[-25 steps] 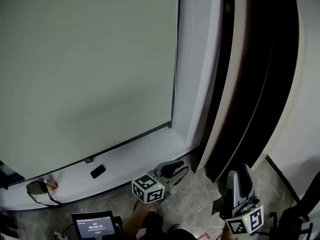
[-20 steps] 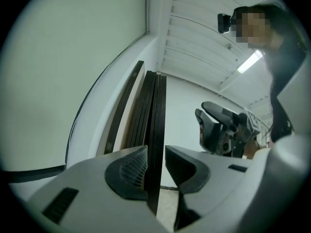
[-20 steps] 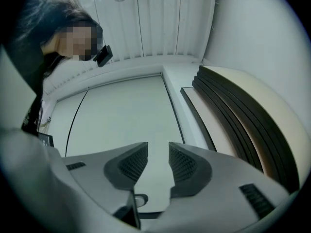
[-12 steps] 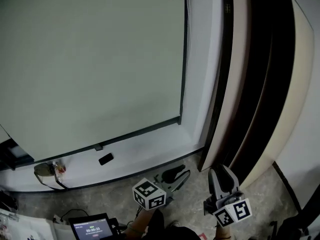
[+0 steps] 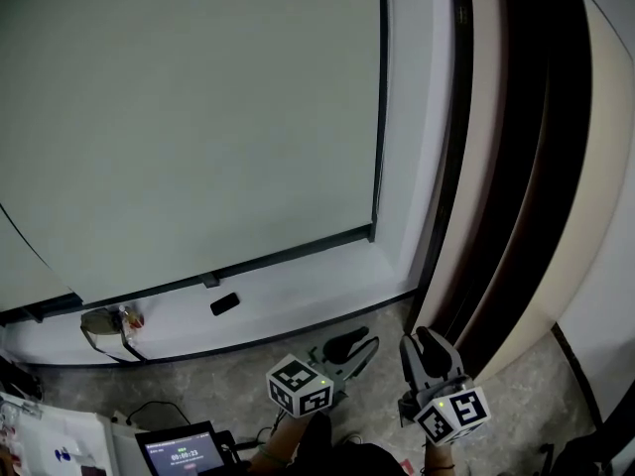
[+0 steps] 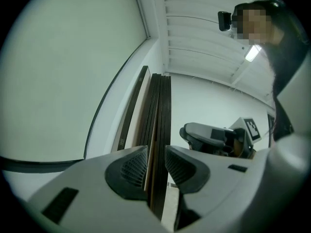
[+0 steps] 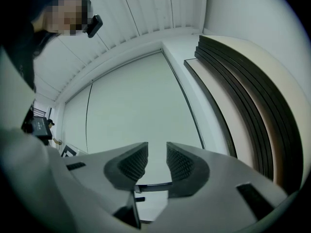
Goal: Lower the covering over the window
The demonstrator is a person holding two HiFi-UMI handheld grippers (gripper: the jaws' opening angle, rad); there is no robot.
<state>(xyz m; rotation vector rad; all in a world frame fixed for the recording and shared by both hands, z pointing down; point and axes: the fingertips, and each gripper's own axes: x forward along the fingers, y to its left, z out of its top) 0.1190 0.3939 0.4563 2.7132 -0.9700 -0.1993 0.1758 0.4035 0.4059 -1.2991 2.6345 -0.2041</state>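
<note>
A pale grey-green roller blind (image 5: 198,117) covers the window, and its dark bottom bar (image 5: 248,264) hangs just above the white sill (image 5: 308,300). My left gripper (image 5: 349,346) is low in front of the sill, open and empty, pointing right toward the dark upright panels (image 6: 158,125). Beside it, my right gripper (image 5: 423,345) is also open with nothing between its pads. In the right gripper view the right gripper (image 7: 157,163) faces the blind (image 7: 141,110) and its bottom bar (image 7: 155,187). Neither gripper touches the blind.
Tall dark and beige panels (image 5: 516,186) lean against the wall right of the window. A small black object (image 5: 224,303) and a pair of glasses (image 5: 103,323) lie on the sill. A lit tablet screen (image 5: 184,451) sits at the lower left above the grey floor.
My right gripper has come down and shifted left, closer to the left gripper. The window's right edge sits further right in the head view. Both grippers stay open.
</note>
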